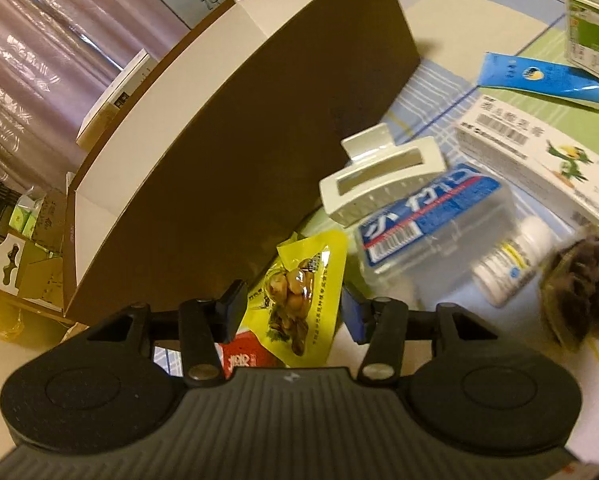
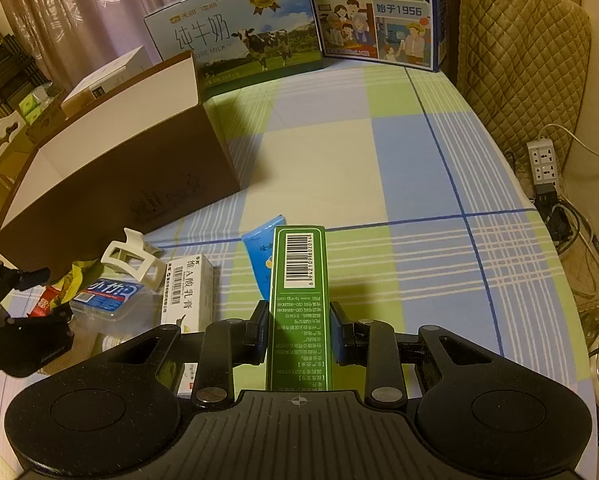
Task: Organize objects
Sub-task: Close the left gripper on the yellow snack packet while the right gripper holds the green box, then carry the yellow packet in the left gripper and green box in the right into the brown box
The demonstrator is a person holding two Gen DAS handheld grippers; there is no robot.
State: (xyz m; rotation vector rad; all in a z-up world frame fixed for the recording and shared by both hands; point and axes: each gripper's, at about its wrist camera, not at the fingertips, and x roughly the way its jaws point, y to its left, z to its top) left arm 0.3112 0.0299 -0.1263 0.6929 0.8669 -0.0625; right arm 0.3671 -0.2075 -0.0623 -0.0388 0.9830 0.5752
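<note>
Rightward, the checked sheet (image 2: pixel 439 168) lies bare between the brown box (image 2: pixel 115 184) and the sheet's far edge by the power strip (image 2: pixel 541 162), while the objects crowd together below the box's long side wall. Only the left wrist view shows the small white bottle (image 1: pixel 511 266) and a dark furry thing (image 1: pixel 579 292) beside it, and it looks over the box's rim onto white inner walls; only the right wrist view shows two milk cartons (image 2: pixel 239 36) standing behind the box. The left gripper (image 1: pixel 291 308) points steeply down over the yellow snack packet (image 1: pixel 299 292), its jaws apart on either side of the packet, pads clear of it, with the white hair claw (image 1: pixel 379 176) and the blue-labelled clear case (image 1: pixel 431 220) just beyond. The right gripper (image 2: pixel 298 332) is also tipped down, jaws clamped on a green carton (image 2: pixel 299 280) held lengthwise above the sheet, barcode up, the blue tube (image 2: pixel 261 256) partly hidden behind it
</note>
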